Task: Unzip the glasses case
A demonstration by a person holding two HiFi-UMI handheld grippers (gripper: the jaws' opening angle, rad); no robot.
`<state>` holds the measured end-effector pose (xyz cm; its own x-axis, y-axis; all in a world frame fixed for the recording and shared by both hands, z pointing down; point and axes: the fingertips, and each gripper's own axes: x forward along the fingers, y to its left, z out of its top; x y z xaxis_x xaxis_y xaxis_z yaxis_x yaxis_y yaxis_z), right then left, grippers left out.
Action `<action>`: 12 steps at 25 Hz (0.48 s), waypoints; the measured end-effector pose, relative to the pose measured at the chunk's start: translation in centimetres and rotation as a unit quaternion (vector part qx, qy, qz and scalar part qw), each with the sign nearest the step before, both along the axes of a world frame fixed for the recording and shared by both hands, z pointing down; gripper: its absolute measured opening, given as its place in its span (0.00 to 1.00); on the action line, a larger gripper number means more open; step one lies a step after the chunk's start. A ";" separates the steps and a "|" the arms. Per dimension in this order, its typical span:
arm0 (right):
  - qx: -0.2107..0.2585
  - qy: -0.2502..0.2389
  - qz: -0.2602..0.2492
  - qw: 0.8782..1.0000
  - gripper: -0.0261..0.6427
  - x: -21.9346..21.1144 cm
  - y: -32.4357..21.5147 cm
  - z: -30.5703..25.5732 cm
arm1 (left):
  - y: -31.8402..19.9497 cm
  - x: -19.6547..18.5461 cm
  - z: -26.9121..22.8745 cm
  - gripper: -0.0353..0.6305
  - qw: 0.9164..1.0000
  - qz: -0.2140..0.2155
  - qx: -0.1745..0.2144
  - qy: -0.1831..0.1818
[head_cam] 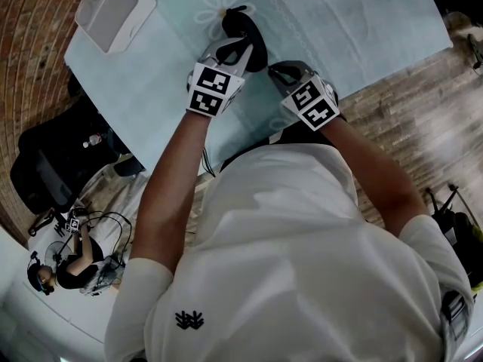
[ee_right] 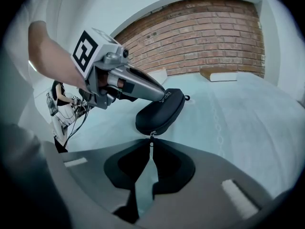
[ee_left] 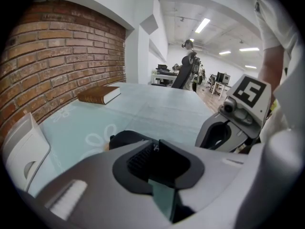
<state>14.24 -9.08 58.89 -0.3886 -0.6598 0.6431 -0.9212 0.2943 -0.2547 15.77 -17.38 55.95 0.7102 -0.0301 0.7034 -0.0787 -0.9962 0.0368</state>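
- Glasses case [ee_right: 161, 109]: the black zip-up case lies on the pale blue bench [ee_right: 248, 118], near the edge closest to the person, with one narrow end pointing at the right hand-held gripper. That puts the zip's starting point straight in front of the pulling hand-held gripper.
- Right hand-held gripper [ee_right: 152, 148]: its jaws are pressed together, pinching the small metal zipper pull [ee_right: 152, 138] that hangs from the near end of the case. The grip is low and in line with the zip, so I judge it is set for a pull along the seam, not up off the bench.
- Left hand-held gripper [ee_left: 155, 149]: its jaws are brought together. In the right gripper view its long fingers lie across the top of the case and touch it. This looks like a hold-down, so the light case does not slide when the zip is tugged. I cannot tell whether the tips also catch a bit of the case.
- Progress: the seam facing the right hand-held gripper looks closed, so the unzipping seems to be at its very start.
- Risk, as I judge it: the pull tab is thin and may slip from the pads, and the case may pivot under the left hand-held gripper if the pull runs off the seam.
- A white box [head_cam: 113, 10] and a brown book [ee_left: 99, 94] sit well apart, clear of the work.
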 end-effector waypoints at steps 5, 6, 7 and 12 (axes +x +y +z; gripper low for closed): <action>0.006 -0.008 -0.001 1.000 0.07 0.4 0.0 -0.7 | -0.1 0.0 0.1 0.18 1.000 -0.004 -0.003 -0.001; 0.007 -0.007 -0.001 1.000 0.07 0.4 0.0 -0.7 | -0.1 0.0 0.1 0.17 1.000 -0.004 -0.003 -0.001; 0.007 -0.007 -0.001 1.000 0.07 0.5 0.1 -0.8 | -0.1 0.0 0.1 0.17 1.000 -0.004 -0.003 -0.002; 0.014 -0.015 0.006 1.000 0.04 1.0 0.0 -1.3 | -0.3 0.0 0.0 0.14 1.000 -0.009 -0.004 -0.002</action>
